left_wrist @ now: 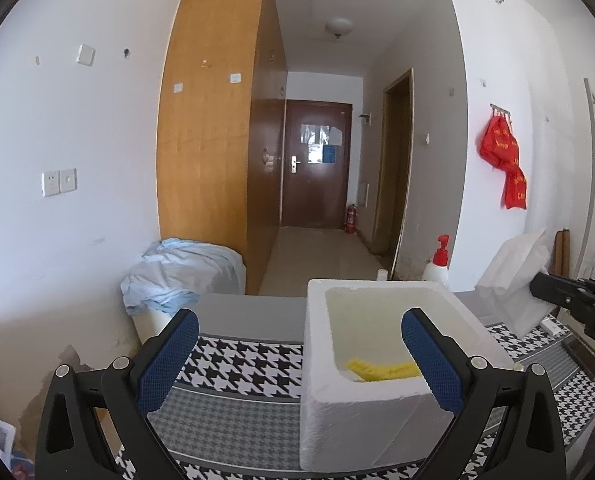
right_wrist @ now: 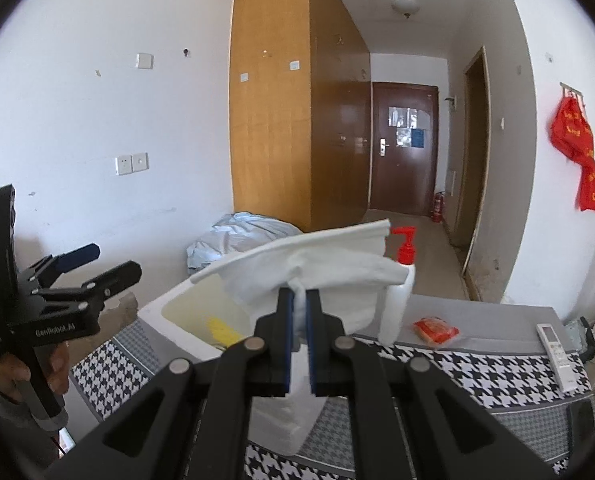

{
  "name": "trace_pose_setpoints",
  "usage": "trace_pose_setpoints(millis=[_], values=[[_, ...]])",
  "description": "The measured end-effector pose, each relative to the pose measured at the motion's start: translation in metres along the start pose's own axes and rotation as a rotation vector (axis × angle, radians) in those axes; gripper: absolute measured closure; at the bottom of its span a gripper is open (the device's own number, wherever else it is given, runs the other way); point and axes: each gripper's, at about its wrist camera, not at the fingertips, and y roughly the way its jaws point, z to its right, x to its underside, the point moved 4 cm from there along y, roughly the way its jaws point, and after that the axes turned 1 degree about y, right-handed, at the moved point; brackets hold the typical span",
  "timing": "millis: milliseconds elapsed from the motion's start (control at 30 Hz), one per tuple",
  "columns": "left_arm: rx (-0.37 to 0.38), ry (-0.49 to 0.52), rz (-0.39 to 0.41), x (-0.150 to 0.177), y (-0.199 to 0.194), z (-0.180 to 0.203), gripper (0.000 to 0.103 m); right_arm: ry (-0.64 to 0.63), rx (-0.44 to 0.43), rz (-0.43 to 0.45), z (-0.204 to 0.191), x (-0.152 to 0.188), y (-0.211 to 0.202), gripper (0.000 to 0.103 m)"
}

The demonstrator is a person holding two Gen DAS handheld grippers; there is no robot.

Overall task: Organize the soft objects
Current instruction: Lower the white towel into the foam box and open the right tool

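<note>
While the right claw [right_wrist: 300,300] clamps it, the white cloth [right_wrist: 329,272], perhaps folded, droops crumpled; left claw [left_wrist: 299,356] gapes.

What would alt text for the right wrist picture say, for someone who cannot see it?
The right tool is shut on a white cloth, held up over a table with a houndstooth cover. A white foam box with something yellow inside sits behind it, and the left tool, open, shows at the left.
</note>
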Motion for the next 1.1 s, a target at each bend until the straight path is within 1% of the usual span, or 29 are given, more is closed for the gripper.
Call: trace_pose_setpoints(millis=[233, 533, 700, 1100], values=[[-0.011, -0.01, 0.005, 0.003, -0.006, -0.012, 0.001, 0.001, -0.03, -0.024, -0.008, -0.005, 0.015, 0.094], [-0.004, -0.017, -0.005, 0.013, -0.01, -0.02, 0.001, 0.008, -0.053, -0.063, -0.018, -0.009, 0.037, 0.094], [-0.001, -0.011, -0.013, 0.019, -0.01, -0.022, 0.001, 0.0, -0.058, -0.085, -0.026, -0.009, 0.048, 0.094], [-0.006, -0.038, -0.041, 0.033, -0.008, -0.035, 0.001, 0.02, -0.061, -0.144, -0.028, -0.006, 0.071, 0.093]])
